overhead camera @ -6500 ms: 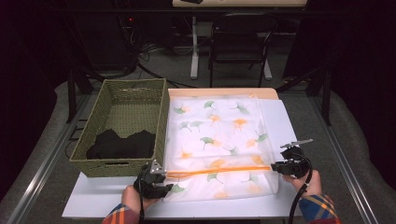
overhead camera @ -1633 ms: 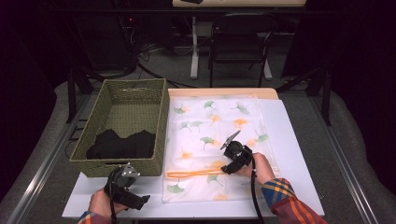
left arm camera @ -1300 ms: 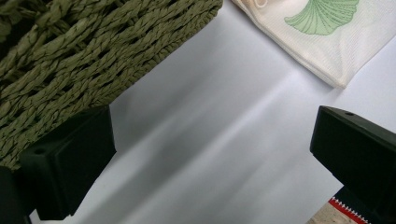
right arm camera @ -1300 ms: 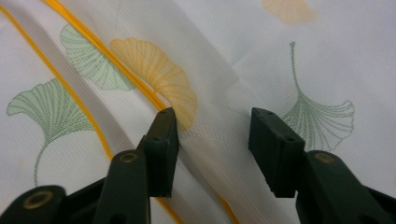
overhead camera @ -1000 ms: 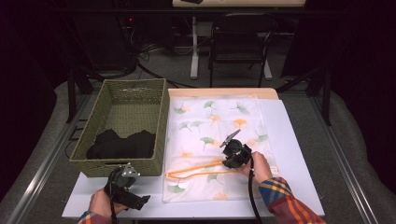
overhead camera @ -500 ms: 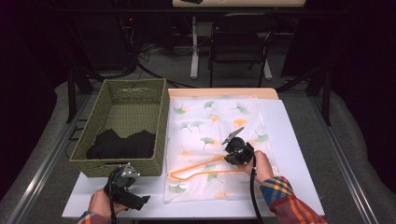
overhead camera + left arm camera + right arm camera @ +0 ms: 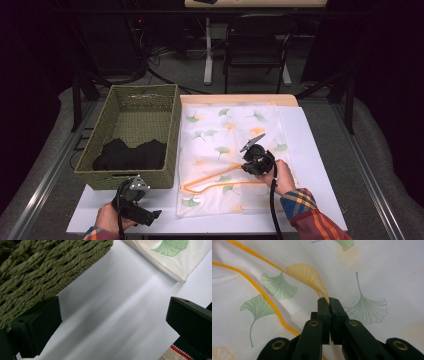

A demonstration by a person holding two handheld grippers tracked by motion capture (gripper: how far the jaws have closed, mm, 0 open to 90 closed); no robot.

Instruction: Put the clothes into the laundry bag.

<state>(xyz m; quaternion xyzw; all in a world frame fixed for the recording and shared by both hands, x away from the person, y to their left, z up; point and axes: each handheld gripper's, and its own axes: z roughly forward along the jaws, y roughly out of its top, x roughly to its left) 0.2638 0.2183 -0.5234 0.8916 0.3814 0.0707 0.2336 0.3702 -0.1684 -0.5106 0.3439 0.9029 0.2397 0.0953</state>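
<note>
White table [image 7: 320, 165] under my leaf-print cloth [image 7: 220, 125]: right tongs [image 7: 329, 300] pinch its fold; far edge lies beyond; left tongs [image 7: 112, 322] gape, empty.

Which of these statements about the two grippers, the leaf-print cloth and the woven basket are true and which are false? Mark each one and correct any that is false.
1. The right gripper is shut on a pinch of the cloth. True.
2. The left gripper grips the basket's rim. False: its jaws stand open over the bare white sheet, beside the basket.
3. Something black lies inside the basket. True.
4. The cloth lies inside the basket. False: it is spread on the table to the right of the basket.
5. An orange band runs across the cloth's near part. True.
</note>
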